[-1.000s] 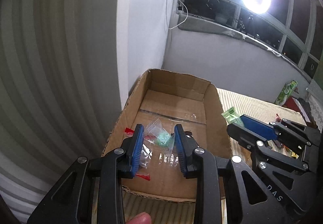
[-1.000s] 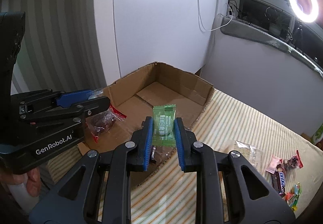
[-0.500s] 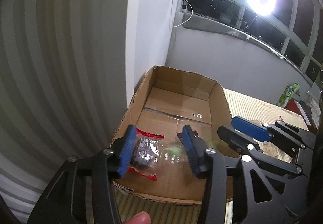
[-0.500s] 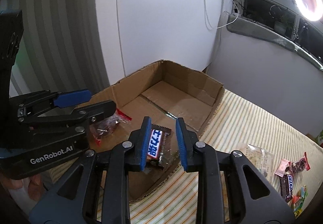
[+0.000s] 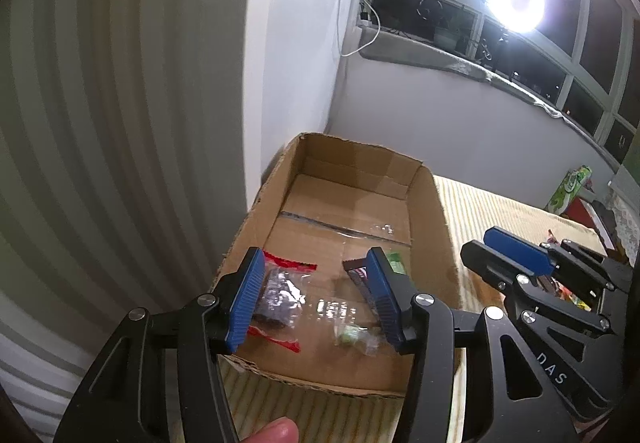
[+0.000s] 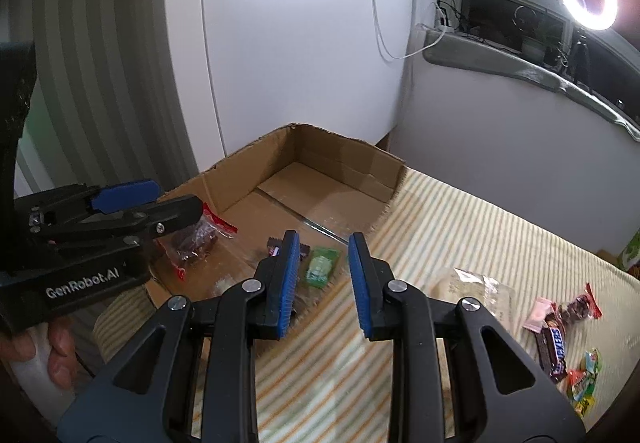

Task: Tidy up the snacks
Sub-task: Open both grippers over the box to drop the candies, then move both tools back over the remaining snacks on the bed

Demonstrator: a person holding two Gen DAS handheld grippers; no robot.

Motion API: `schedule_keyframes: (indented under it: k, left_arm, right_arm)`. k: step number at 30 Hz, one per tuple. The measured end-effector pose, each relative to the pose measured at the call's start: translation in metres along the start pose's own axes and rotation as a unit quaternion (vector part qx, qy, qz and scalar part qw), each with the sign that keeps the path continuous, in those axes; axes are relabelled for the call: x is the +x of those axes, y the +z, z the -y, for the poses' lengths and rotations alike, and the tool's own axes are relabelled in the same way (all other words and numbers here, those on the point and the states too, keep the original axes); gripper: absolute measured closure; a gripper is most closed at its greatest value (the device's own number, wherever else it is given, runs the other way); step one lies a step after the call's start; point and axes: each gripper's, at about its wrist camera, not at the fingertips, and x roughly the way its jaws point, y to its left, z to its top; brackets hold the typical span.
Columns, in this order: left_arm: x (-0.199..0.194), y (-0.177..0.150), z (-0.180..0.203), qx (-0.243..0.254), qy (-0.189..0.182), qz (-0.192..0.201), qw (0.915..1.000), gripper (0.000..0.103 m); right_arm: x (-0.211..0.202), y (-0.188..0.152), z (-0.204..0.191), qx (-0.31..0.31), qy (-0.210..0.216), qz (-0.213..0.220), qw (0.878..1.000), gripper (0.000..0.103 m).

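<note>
A striped cloth (image 6: 460, 227) is spread over the tabletop, and an open cardboard box (image 5: 432, 219) is set on it against the white wall (image 6: 300, 43). On the box floor four snacks are seen: a clear packet with red ends (image 5: 280, 295) holding dark pieces near the left wall, a dark chocolate bar (image 5: 356, 271) and a green sachet (image 6: 320, 267) toward the middle, and a small clear-wrapped green sweet (image 5: 352, 335) by the near edge. Outside the box, on the cloth to the right, a clear bag (image 6: 476, 287) is laid beside a loose cluster of wrapped sweets and bars (image 6: 560, 335).

The left hand-held gripper (image 5: 316, 303) is held over the near end of the box; its jaws have just been opening and nothing is pressed between the pads. The right hand-held gripper (image 6: 324, 283) is held over the box's near corner, its jaws parted and nothing gripped, the green sachet being seen below the gap.
</note>
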Motion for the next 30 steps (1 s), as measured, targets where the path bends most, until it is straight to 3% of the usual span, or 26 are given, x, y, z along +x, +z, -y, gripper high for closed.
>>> schedule_keyframes:
  k: [7,13,14,16,18,19,25,30]
  left_arm:
    - [-0.009,-0.001,0.036,0.025,-0.021,0.002,0.9995,0.042]
    - [-0.008,-0.008,0.084,0.059,-0.045,-0.005,0.9972,0.042]
    - [-0.008,-0.01,0.093,0.064,-0.05,-0.008,0.9967,0.038]
    - [-0.006,-0.013,0.111,0.076,-0.058,-0.011,0.9954,0.031]
    - [-0.004,-0.017,0.125,0.085,-0.065,-0.016,0.9941,0.031]
    - [-0.003,-0.019,0.134,0.091,-0.07,-0.019,0.9932,0.031]
    - [0.008,-0.037,0.193,0.139,-0.104,-0.045,0.9838,0.026]
    - [0.015,-0.054,0.229,0.175,-0.123,-0.065,0.9748,0.022]
  right_arm:
    - [-0.022,-0.024,0.034,0.032,-0.03,-0.008,0.999,0.077]
    - [-0.048,-0.059,0.09,0.075,-0.078,-0.022,0.994,0.077]
    - [-0.053,-0.066,0.101,0.084,-0.087,-0.025,0.992,0.076]
    - [-0.063,-0.082,0.125,0.105,-0.107,-0.034,0.988,0.072]
    - [-0.074,-0.098,0.149,0.128,-0.129,-0.038,0.983,0.053]
    - [-0.081,-0.107,0.162,0.141,-0.139,-0.039,0.979,0.05]
    - [-0.111,-0.147,0.222,0.196,-0.18,-0.053,0.962,0.044]
    - [-0.115,-0.166,0.245,0.226,-0.171,-0.062,0.957,0.038]
